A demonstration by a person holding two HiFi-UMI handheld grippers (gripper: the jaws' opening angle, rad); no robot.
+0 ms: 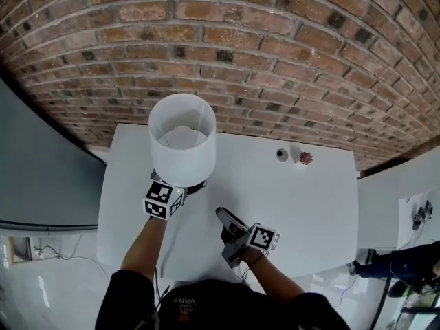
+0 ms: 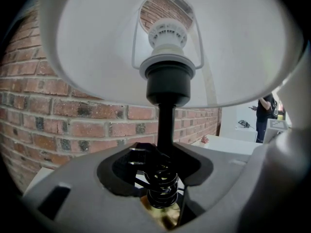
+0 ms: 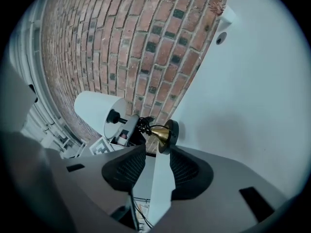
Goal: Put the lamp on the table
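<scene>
Nearest the person, right of the lamp (image 1: 182, 139), the right gripper (image 1: 225, 218) hovers low over the white table (image 1: 302, 205), its jaws apart with nothing between them. The left gripper (image 2: 163, 174) is clamped narrowly on the lamp's thin black stem, just above the base. The lamp stands upright, its base apparently resting on the table, and the brick wall (image 1: 240, 47) is close behind the lamp. The placing looks nearly done. What is left is to let go and draw clear.

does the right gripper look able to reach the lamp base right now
Probably yes: the right gripper is open and points straight at the base along the table, with nothing between them.
</scene>
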